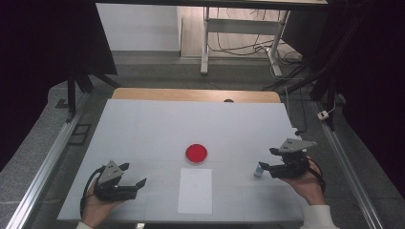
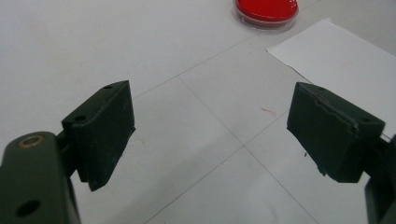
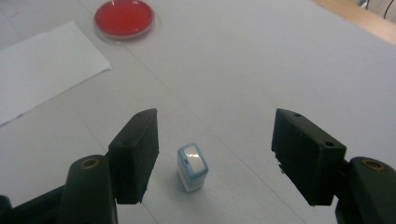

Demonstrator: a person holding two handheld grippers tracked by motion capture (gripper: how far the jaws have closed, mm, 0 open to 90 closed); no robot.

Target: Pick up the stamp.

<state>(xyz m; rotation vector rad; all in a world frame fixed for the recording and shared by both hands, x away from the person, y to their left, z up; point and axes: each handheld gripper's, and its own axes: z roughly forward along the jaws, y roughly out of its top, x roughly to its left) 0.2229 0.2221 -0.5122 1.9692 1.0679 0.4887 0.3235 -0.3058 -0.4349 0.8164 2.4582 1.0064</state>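
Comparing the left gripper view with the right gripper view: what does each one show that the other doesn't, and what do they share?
Left gripper view alone: the left claw, jaws wide apart over bare table, nothing between them.

Right gripper view alone: the right claw, open, with a small stamp standing on the table between its jaws, nearer the left one and touching neither; also a wooden strip at the table's far edge.

Both: the red dish and the white paper beside it.
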